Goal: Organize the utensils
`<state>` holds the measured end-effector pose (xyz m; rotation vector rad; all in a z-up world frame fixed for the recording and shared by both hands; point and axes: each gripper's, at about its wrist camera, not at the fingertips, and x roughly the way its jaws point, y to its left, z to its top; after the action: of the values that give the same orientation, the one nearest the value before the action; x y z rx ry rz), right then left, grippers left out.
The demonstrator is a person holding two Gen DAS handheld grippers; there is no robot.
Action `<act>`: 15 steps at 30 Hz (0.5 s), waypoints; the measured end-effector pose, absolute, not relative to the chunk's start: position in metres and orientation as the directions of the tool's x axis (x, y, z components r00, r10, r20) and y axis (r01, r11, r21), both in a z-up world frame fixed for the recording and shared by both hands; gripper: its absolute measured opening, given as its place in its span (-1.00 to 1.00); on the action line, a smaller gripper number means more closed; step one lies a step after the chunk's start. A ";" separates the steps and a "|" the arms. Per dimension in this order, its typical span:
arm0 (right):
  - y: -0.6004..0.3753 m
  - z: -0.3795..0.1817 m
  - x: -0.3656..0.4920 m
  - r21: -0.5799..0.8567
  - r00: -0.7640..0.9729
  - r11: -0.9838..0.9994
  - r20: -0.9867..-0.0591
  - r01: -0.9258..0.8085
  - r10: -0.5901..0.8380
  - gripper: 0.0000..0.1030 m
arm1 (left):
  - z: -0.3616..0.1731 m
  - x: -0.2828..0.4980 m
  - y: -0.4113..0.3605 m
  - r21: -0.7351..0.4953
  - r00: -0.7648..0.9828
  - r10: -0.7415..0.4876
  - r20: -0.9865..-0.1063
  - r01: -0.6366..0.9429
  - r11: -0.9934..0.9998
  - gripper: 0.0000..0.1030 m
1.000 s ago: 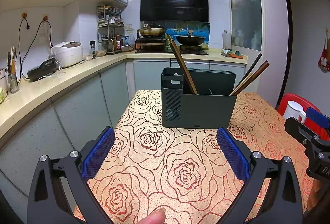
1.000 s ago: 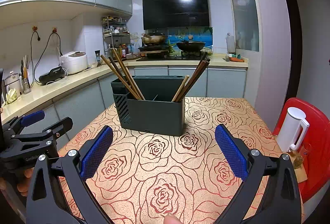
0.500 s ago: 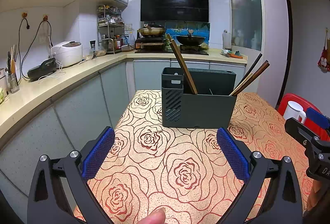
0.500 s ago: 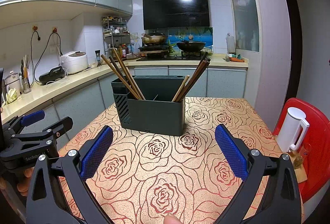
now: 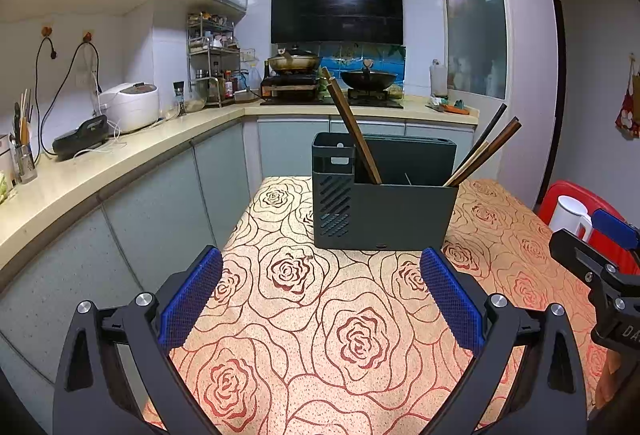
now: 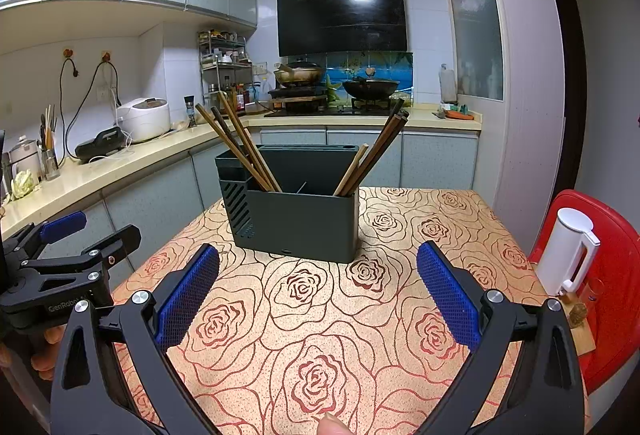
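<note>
A dark grey utensil holder point(image 5: 384, 211) point(image 6: 296, 219) stands on the rose-patterned table point(image 5: 320, 315) point(image 6: 320, 335). Brown chopsticks point(image 5: 354, 133) point(image 6: 240, 151) lean out of its left side, and more chopsticks point(image 5: 482, 155) point(image 6: 374, 155) lean out of its right side. My left gripper point(image 5: 320, 275) is open and empty above the table, short of the holder; it also shows at the left in the right wrist view point(image 6: 84, 241). My right gripper point(image 6: 318, 271) is open and empty, also short of the holder.
A white kettle point(image 6: 568, 251) stands on a red chair point(image 6: 612, 295) to the right of the table. A counter point(image 5: 100, 167) with a rice cooker point(image 5: 130, 107) runs along the left. A stove with pans point(image 5: 332, 75) is at the back.
</note>
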<state>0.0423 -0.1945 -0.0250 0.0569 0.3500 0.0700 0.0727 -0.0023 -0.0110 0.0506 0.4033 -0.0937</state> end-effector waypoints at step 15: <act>-0.199 -0.028 0.046 0.071 0.933 0.996 -0.351 -0.060 0.082 0.87 | -0.007 0.064 -0.009 0.067 0.932 -0.076 -0.355 0.106 0.992 0.86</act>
<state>0.0458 -0.1991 -0.0282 0.0596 0.3617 0.0726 0.0641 -0.0086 -0.0066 0.0853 0.3599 -0.0930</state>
